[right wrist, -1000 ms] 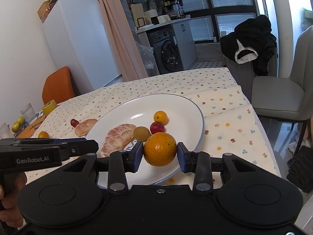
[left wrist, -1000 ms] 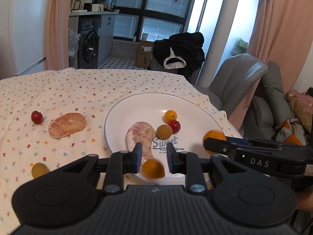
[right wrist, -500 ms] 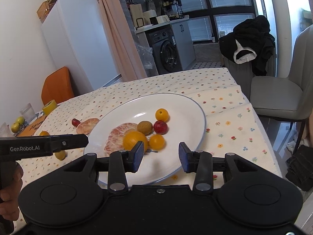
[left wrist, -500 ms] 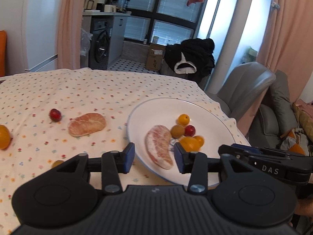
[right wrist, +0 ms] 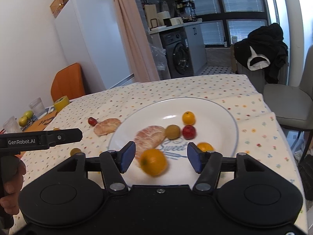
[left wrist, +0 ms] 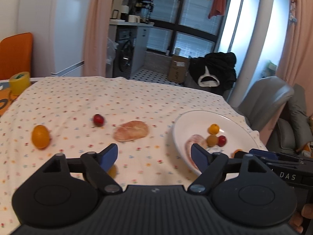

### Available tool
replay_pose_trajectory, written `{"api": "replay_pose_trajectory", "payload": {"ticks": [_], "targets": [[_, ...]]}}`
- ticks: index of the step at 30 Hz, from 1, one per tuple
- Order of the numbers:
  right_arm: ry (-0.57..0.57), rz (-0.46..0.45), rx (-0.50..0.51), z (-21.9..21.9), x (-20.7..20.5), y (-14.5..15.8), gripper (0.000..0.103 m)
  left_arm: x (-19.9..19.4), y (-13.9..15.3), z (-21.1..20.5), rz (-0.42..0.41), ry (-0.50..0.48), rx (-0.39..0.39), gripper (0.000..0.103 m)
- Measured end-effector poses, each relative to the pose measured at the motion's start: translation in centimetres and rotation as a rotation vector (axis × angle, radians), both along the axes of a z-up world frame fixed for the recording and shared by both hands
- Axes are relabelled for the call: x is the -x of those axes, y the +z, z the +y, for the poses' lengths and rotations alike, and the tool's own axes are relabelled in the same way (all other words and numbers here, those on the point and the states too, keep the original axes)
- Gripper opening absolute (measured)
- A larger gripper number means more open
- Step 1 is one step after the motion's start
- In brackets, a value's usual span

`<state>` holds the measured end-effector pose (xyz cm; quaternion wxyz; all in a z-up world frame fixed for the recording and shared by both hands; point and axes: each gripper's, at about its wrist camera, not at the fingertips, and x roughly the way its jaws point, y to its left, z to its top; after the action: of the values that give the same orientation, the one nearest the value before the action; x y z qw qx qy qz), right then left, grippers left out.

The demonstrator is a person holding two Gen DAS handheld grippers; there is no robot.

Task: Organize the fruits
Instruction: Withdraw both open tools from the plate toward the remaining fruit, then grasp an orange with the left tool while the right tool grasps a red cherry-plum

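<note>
Floral tablecloth [left wrist: 137, 101] scene: plate [right wrist: 219, 117] frame centre already holds several fruits, blurred orange [right wrist: 153, 162] loose on it between the wide-open right gripper [right wrist: 161, 157], left gripper [left wrist: 154, 155] also open, empty; next likely the pomelo segment [left wrist: 131, 130] mid-frame, needs centred approach.

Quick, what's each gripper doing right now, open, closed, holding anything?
Left gripper: open, holding nothing.
Right gripper: open, holding nothing; an orange lies loose on the plate between its fingers.
</note>
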<state>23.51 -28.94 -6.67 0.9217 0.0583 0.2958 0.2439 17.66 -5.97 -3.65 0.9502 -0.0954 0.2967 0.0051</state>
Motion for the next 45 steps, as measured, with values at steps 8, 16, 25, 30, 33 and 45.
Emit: {"api": "replay_pose_trajectory", "payload": {"ticks": [8, 16, 25, 30, 33, 45], "targets": [[0.042, -0.008, -0.001, 3.0, 0.1, 0.4, 0.066, 1.3, 0.2, 2.9, -0.007, 0.061, -0.012, 0.086], [0.090, -0.020, 0.018, 5.9, 0.2, 1.0, 0.069, 2.0, 0.4, 5.6, -0.012, 0.105, -0.014, 0.086], [0.139, -0.028, 0.032, 8.9, -0.3, 1.4, 0.070, 2.6, 0.4, 8.5, -0.020, 0.159, -0.016, 0.086], [0.174, -0.027, 0.039, 10.7, -0.9, 1.5, 0.070, 2.5, 0.3, 10.4, -0.017, 0.213, -0.010, 0.086], [0.195, -0.029, 0.045, 11.7, -1.4, 1.6, 0.070, 2.4, 0.1, 11.4, -0.018, 0.235, -0.003, 0.086], [0.273, -0.008, 0.070, 16.1, -4.1, 1.0, 0.070, 0.6, -1.4, 14.2, 0.016, 0.302, 0.010, 0.081]]}}
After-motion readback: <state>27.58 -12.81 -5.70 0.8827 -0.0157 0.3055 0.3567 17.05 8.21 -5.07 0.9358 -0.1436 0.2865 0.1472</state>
